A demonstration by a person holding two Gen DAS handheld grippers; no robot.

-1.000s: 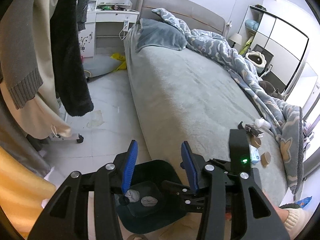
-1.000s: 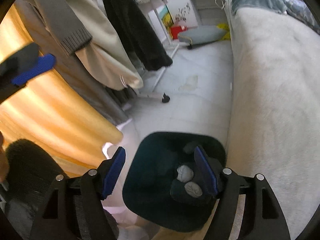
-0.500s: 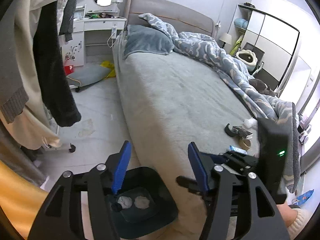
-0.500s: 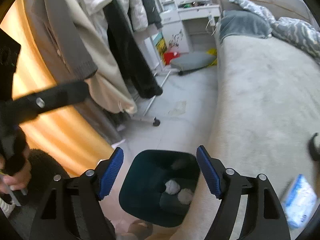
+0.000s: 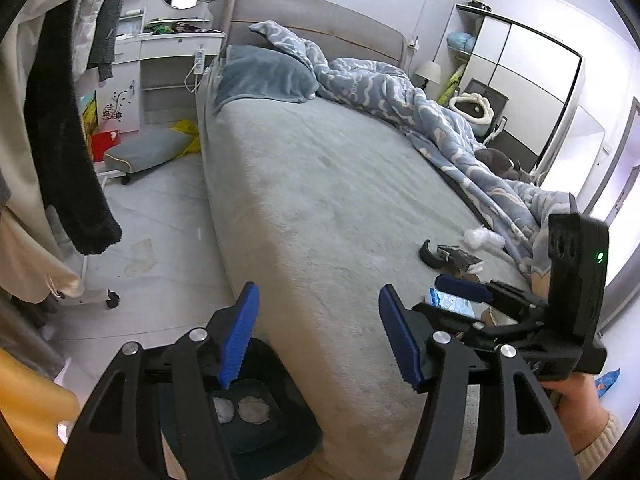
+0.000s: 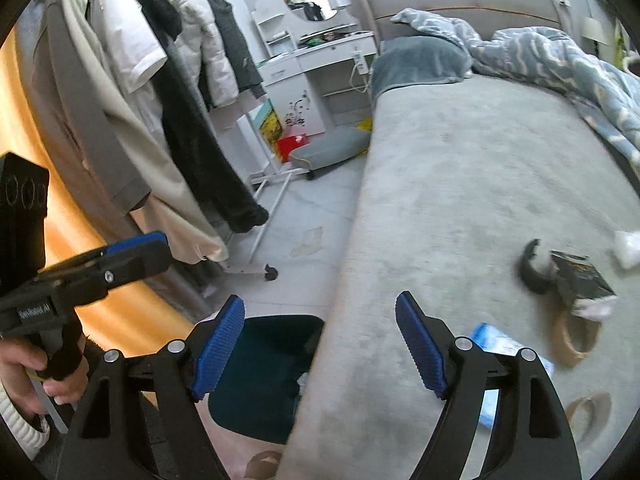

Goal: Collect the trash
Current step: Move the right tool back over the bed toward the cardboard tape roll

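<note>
Both claws, left [image 5: 318,334] and right [image 6: 320,346], gaped empty; bin [image 6: 266,376] sat below them, trash [image 6: 506,354] just right, within reach.

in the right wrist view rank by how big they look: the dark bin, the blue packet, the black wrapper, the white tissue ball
1. dark bin
2. blue packet, partly hidden by the right hand-held gripper, so unsure against 3
3. black wrapper
4. white tissue ball, cut by the frame edge
</note>
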